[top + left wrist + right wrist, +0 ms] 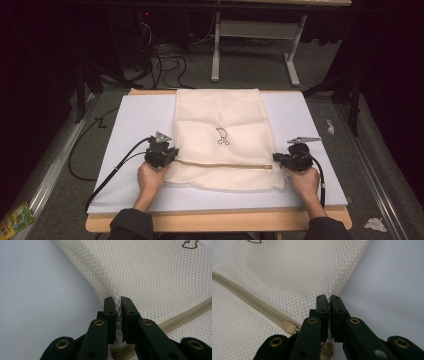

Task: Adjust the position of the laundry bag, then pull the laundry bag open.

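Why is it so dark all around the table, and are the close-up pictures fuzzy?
In the high view the white table top and mesh bag are lit, while the floor and edges fall into darkness. In the left gripper view the mesh holes look sharp, but the left tongs blur toward the bottom. In the right gripper view the right tongs blur likewise; the zipper stays clear.

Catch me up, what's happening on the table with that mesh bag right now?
A person holds a gripper in each hand at the near end of a cream mesh laundry bag lying flat on the white table mat. The left gripper is pinched shut on the bag's left edge, and the right gripper is pinched shut on its right edge. The bag's zipper runs between them, with its slider near the right gripper.
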`<state>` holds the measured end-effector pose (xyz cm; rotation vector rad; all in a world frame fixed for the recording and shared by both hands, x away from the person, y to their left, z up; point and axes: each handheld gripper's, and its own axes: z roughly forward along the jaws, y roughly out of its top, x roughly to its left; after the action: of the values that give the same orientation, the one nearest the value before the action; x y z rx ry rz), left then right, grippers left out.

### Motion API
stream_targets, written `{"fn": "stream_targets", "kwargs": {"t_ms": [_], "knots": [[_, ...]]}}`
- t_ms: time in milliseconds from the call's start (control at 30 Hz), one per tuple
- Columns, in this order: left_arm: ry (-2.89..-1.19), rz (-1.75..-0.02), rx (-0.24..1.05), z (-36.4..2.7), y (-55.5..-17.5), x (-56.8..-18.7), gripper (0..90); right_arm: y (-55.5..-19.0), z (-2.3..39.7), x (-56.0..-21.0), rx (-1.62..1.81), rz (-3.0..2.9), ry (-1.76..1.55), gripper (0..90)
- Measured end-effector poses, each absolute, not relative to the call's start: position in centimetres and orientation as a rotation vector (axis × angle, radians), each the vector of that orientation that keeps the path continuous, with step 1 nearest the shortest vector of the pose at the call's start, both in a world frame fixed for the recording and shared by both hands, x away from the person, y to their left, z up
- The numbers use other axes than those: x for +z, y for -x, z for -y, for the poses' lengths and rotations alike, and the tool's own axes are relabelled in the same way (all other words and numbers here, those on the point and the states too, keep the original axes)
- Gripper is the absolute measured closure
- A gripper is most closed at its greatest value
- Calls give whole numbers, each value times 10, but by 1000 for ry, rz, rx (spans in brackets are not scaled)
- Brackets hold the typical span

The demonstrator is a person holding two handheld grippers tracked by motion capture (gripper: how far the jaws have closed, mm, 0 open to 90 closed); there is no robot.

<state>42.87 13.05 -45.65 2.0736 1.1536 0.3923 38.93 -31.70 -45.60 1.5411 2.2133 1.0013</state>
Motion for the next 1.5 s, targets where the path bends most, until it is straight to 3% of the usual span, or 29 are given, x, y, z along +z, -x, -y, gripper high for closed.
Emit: {"fn": "stream_targets", "kwargs": {"t_ms": [333, 400, 567, 700, 1500], "knots": [[-2052, -1169, 394, -135, -427, -457, 775, -388, 316, -460, 1004, -2202, -1552, 833], [-2046, -1168, 387, -137, -427, -458, 683, -388, 315, -461, 1019, -2172, -1565, 759], [-1999, -1166, 397, -142, -425, -453, 587, -384, 313, -459, 1021, -2131, -1543, 621], [-1966, -1152, 413, -146, -422, -449, 545, -379, 319, -458, 1044, -2064, -1519, 584], [-1920, -1104, 347, -148, -408, -442, 486, -365, 355, -475, 1081, -1834, -1569, 568]]}}
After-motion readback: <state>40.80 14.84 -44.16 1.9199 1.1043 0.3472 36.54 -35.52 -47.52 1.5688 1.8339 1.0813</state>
